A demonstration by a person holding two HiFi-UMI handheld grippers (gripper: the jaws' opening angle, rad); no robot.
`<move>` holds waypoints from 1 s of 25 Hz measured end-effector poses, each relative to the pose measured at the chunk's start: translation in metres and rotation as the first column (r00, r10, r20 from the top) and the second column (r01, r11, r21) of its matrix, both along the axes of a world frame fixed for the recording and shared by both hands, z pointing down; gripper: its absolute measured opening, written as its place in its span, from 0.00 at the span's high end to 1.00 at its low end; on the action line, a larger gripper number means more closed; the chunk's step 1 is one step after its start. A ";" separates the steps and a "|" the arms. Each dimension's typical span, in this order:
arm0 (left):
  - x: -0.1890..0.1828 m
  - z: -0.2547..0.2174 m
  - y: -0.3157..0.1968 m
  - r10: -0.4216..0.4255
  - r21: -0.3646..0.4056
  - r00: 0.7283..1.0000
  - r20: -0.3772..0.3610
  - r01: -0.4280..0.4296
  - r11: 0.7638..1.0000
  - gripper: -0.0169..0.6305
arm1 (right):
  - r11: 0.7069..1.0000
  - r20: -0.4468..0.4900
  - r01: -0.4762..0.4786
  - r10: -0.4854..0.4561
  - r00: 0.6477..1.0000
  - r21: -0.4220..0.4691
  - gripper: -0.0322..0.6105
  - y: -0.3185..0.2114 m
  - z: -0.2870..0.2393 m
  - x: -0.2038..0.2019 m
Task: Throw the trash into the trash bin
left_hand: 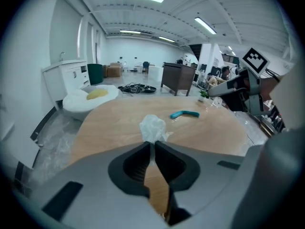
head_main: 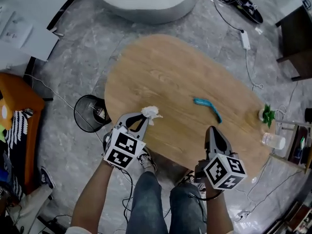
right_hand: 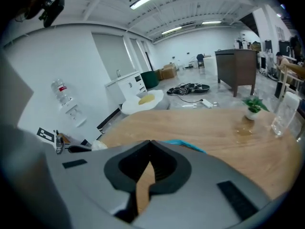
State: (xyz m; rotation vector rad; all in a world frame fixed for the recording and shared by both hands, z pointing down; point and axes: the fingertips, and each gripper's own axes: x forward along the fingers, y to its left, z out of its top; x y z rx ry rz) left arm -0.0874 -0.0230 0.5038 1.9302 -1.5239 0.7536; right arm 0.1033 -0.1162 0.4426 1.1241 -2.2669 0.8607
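Two tongs show from my head view: my left tongs (head_main: 145, 120) pinch a crumpled white tissue (head_main: 151, 112) above the desk (head_main: 170, 67) edge, near the black trash bin (head_main: 89, 113) on the floor. Left gripper view: jaws clamped on that tissue. Right gripper view: my right tongs (right_hand: 148, 144) are closed, apparently on nothing.

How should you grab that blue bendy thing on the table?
Probably from above with the right gripper, which is nearest. The blue strip lies flat on the wooden table and is long and thin, so open the jaws and pinch across its narrow width near the bend in the middle, where both ends should balance.
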 end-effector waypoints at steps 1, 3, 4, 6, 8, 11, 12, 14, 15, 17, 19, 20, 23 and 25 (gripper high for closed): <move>-0.012 -0.002 0.006 -0.028 0.005 1.000 -0.007 0.028 1.000 0.93 | 1.000 0.000 0.023 -0.023 1.000 0.001 0.95 0.002 0.000 -0.014; -0.036 -0.004 0.019 -0.085 0.008 0.996 -0.023 0.085 0.996 0.93 | 0.998 0.001 0.066 -0.066 0.998 -0.001 0.95 0.008 0.002 -0.042; -0.047 -0.004 0.026 -0.111 0.008 0.993 -0.030 0.111 0.994 0.93 | 0.996 0.001 0.086 -0.086 0.996 -0.003 0.95 0.011 0.002 -0.055; -0.069 -0.003 0.040 -0.152 0.008 0.988 -0.033 0.152 0.988 0.93 | 0.993 0.003 0.118 -0.118 0.993 -0.005 0.95 0.018 0.004 -0.080; -0.089 -0.002 0.052 -0.181 0.010 0.983 -0.025 0.181 0.983 0.93 | 0.990 0.006 0.144 -0.144 0.990 -0.007 0.95 0.024 0.006 -0.104; -0.116 -0.001 0.069 -0.231 0.015 0.973 -0.028 0.231 0.973 0.93 | 0.982 0.002 0.191 -0.191 0.982 -0.014 0.95 0.035 0.010 -0.135; -0.125 -0.001 0.075 -0.250 0.017 0.968 -0.030 0.251 0.968 0.93 | 0.978 -0.002 0.209 -0.209 0.978 -0.016 0.95 0.039 0.011 -0.145; -0.142 0.002 0.087 -0.290 0.020 0.957 -0.032 0.290 0.957 0.93 | 0.970 -0.009 0.243 -0.243 0.970 -0.016 0.95 0.047 0.015 -0.164; -0.151 0.004 0.094 -0.308 0.020 0.951 -0.033 0.309 0.951 0.93 | 0.966 -0.012 0.257 -0.257 0.966 -0.017 0.95 0.050 0.017 -0.174; -0.168 0.009 0.107 -0.341 0.016 0.939 -0.035 0.342 0.940 0.93 | 0.961 -0.017 0.277 -0.277 0.961 -0.019 0.95 0.057 0.020 -0.191; -0.184 0.014 0.122 -0.370 0.009 0.928 -0.037 0.371 0.929 0.93 | 0.955 -0.022 0.297 -0.297 0.955 -0.023 0.95 0.065 0.024 -0.209; -0.191 0.017 0.130 -0.384 0.005 0.922 -0.039 0.385 0.923 0.93 | 0.950 -0.024 0.310 -0.311 0.950 -0.026 0.95 0.069 0.026 -0.219; -0.215 0.027 0.156 -0.438 -0.008 0.898 -0.038 0.438 0.899 0.93 | 0.932 -0.034 0.362 -0.363 0.931 -0.037 0.95 0.085 0.033 -0.249; -0.231 0.036 0.173 -0.484 -0.016 0.874 -0.038 0.484 0.875 0.93 | 0.918 -0.041 0.393 -0.395 0.918 -0.047 0.95 0.097 0.040 -0.268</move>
